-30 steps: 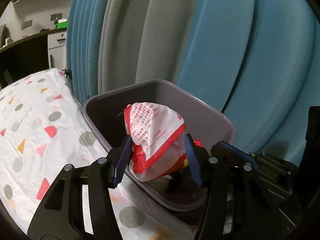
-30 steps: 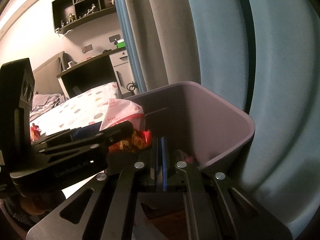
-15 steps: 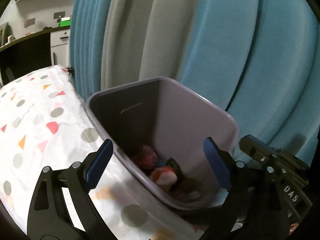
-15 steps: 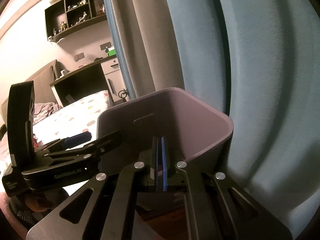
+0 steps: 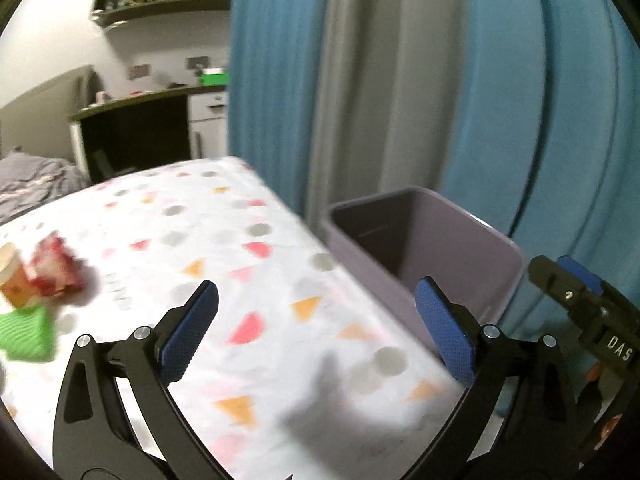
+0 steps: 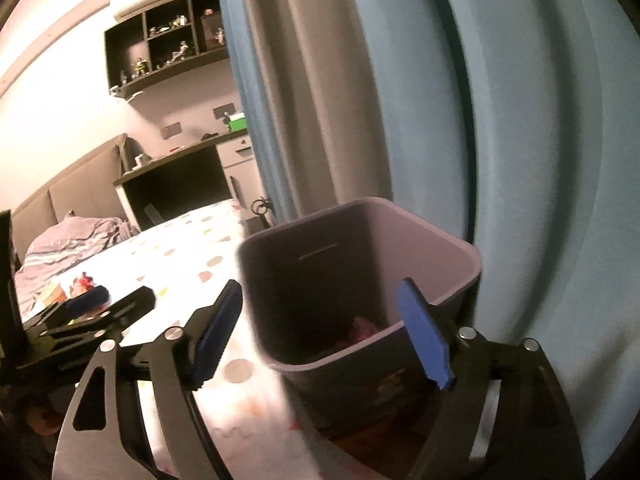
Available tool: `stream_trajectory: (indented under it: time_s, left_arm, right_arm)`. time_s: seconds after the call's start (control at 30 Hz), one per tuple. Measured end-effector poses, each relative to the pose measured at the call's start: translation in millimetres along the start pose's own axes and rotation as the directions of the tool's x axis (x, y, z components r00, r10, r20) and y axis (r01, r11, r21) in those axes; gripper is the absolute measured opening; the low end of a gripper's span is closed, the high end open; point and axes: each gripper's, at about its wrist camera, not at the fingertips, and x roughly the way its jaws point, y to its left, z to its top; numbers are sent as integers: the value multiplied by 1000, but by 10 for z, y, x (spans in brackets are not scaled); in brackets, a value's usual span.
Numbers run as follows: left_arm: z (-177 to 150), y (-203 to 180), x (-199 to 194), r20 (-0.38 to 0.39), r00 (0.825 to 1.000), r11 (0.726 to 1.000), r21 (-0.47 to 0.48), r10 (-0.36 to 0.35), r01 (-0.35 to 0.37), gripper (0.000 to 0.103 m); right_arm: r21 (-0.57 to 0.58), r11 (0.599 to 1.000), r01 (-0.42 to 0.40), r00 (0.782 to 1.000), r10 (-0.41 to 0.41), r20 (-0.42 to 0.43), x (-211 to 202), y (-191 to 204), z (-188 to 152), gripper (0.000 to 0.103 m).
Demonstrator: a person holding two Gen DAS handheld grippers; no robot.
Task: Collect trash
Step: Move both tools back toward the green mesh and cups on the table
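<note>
My left gripper [image 5: 316, 324] hangs over the counter [image 5: 248, 280], which wears a white cloth dotted with grey spots and pink and orange shapes. Its jaws are opening, spread wide, with nothing between the blue pads [image 5: 188, 332]; only the patterned cloth shows through the gap. My right gripper [image 6: 324, 332] sits beside it, aimed at the purple-grey trash bin [image 6: 420, 248]. Its jaws are opening too, and no item sits between them; the bin's near wall fills the space behind the pads.

The bin stands off the right edge of the counter, hard against the blue and grey curtain [image 5: 400, 80]. From my right wrist view I can make out some reddish crumpled trash [image 6: 362, 326] low inside the bin, too dark to name further.

More trash waits at the far left of the counter in my left wrist view: a crumpled red and white wrapper [image 5: 54, 270], blurred, just beside a paper cup [image 5: 12, 276], and a green item [image 5: 28, 334] in front of them, near the frame's edge. All three lie well apart from the bin.

Past the counter I see a bed with rumpled grey bedding [image 6: 76, 236], a dark desk [image 5: 136, 128] with a green box [image 5: 214, 76] on top, and wall shelves [image 6: 168, 48] holding small figures.
</note>
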Motion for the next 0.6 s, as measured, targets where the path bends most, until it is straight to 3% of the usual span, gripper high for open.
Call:
stream_trajectory:
  time_s: [0.33, 0.6]
  left_arm:
    - [-270, 856, -673, 13, 979, 975, -96, 205, -203, 97]
    - [-574, 1690, -1190, -19, 923, 899, -219, 384, -379, 97]
  right_arm:
    - [-77, 991, -108, 994, 108, -7, -87, 698, -102, 86]
    - [-146, 964, -224, 974, 218, -53, -107, 1421, -266, 87]
